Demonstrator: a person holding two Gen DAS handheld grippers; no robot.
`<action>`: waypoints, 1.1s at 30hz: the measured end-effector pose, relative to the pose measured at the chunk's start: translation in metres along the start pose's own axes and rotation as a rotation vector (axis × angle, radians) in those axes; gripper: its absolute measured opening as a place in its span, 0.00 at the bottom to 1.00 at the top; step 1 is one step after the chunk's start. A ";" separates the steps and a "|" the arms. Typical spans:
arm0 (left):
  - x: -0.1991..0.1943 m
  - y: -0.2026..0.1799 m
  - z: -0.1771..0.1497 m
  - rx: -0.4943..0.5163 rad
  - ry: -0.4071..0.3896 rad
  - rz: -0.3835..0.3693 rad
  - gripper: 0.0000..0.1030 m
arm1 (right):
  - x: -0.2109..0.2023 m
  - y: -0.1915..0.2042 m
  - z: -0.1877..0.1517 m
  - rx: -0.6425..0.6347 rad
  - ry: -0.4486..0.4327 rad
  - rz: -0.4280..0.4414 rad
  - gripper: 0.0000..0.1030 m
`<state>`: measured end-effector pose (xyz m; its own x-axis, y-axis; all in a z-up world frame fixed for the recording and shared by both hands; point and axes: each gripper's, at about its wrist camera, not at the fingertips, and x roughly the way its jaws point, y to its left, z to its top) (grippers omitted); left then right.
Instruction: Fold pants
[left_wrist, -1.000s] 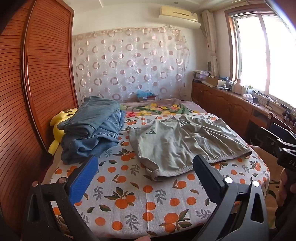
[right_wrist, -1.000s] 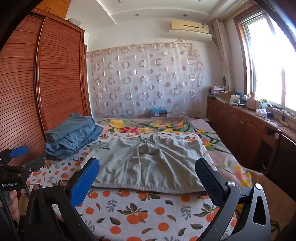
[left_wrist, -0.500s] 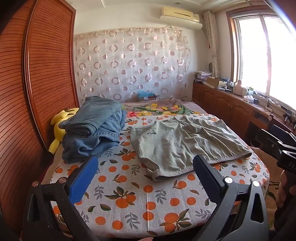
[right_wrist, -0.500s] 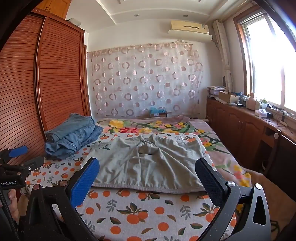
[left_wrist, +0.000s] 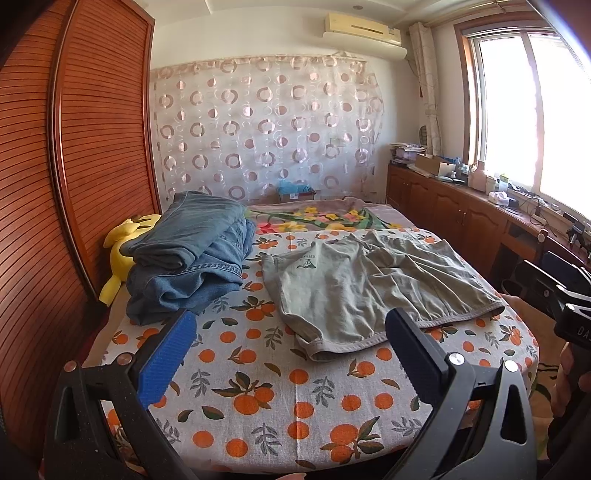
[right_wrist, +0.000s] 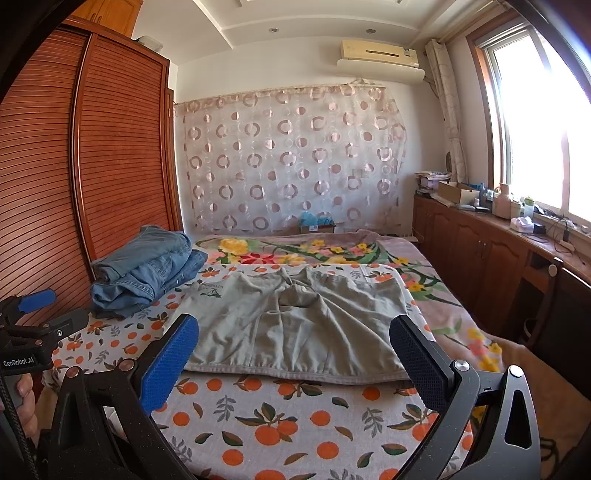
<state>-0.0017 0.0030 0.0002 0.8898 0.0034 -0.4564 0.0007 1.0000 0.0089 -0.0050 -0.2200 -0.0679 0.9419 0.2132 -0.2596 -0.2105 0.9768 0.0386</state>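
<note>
Grey-green shorts (left_wrist: 365, 288) (right_wrist: 295, 325) lie spread flat on the orange-print sheet (left_wrist: 266, 387), waistband toward the bed's near edge. My left gripper (left_wrist: 291, 336) hovers open above the near left part of the bed, short of the waistband. The right gripper (right_wrist: 295, 343) is open too, its fingers framing the waistband from the near side, nothing between them. Each gripper shows at the edge of the other's view, held in a hand.
Folded blue jeans (left_wrist: 192, 251) (right_wrist: 147, 269) are stacked at the bed's left, with a yellow plush toy (left_wrist: 122, 251) behind them. A wooden wardrobe (left_wrist: 74, 184) lines the left. Low cabinets (right_wrist: 498, 258) run under the window on the right. A floral blanket (right_wrist: 314, 251) covers the far bed.
The left wrist view has tilted up slightly and drawn back a little. The right gripper has barely moved. The shorts lie as before.
</note>
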 end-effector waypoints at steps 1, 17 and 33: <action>0.000 0.000 0.000 -0.001 0.000 -0.001 0.99 | 0.000 0.000 0.000 0.000 0.000 0.001 1.00; -0.005 0.004 0.009 -0.006 -0.010 0.006 0.99 | 0.001 -0.001 -0.001 -0.001 -0.002 0.000 1.00; -0.006 0.005 0.012 -0.008 -0.014 0.006 0.99 | -0.001 0.000 -0.001 -0.001 -0.005 0.001 1.00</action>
<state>-0.0016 0.0074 0.0138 0.8963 0.0095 -0.4434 -0.0082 1.0000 0.0049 -0.0063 -0.2202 -0.0686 0.9430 0.2140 -0.2548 -0.2114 0.9767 0.0377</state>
